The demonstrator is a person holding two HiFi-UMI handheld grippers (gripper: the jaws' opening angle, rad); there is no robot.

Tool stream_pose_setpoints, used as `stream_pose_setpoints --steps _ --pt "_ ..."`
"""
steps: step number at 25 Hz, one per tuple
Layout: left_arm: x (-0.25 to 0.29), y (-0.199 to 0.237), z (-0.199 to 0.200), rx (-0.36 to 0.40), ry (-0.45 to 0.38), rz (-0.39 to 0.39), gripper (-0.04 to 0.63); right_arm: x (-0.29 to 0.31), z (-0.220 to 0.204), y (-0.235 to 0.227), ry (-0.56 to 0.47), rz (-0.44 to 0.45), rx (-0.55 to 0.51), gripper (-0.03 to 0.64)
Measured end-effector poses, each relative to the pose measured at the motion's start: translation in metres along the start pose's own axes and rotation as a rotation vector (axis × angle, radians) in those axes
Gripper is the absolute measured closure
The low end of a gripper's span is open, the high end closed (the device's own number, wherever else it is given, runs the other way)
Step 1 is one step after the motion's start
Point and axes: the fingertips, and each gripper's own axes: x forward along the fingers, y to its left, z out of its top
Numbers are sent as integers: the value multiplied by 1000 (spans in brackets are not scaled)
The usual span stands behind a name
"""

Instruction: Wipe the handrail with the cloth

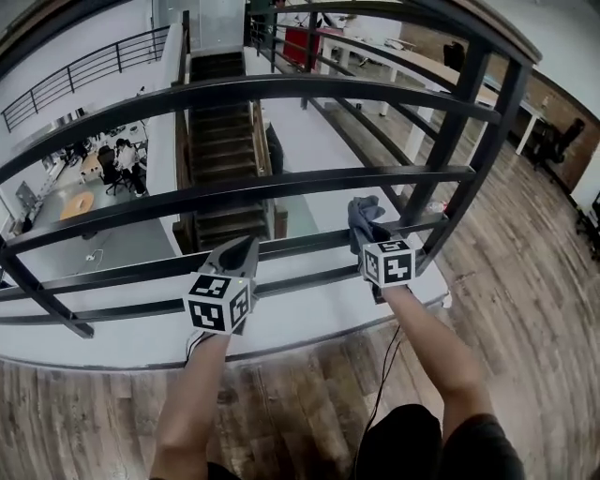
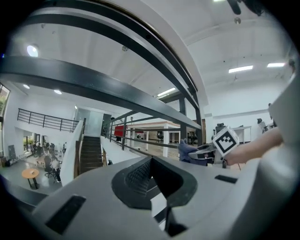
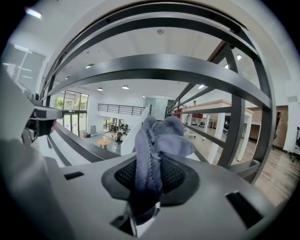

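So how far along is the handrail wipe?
Done: the cloth is clamped in the right gripper. In hand: it sits low by the lower bars, well off the top handrail. Left: all the wiping; the left gripper is empty.

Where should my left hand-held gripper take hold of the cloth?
Grip the loose bunched end of the cloth standing above the right hand-held gripper, coming in from its left: the lower part is pinched between those jaws, so only that tuft is free.

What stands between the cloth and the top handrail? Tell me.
No loose thing is visible. The right claw grips the cloth low on the railing; only the railing's own horizontal bars cross above it, below the top handrail.
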Motion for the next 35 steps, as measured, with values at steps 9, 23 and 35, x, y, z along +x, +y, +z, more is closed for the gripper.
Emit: stream_pose_setpoints --steps 9,23,35 --pt "22 -28 -11 -13 10 -49 595 -11 -20 -114 42 -96 -8 520" --pt "35 -44 -20 24 35 -52 595 -15 -46 -256 179 -284 6 520" --pt "4 -14 -4 26 11 -14 595 -25 -22 -226 14 -331 49 518"
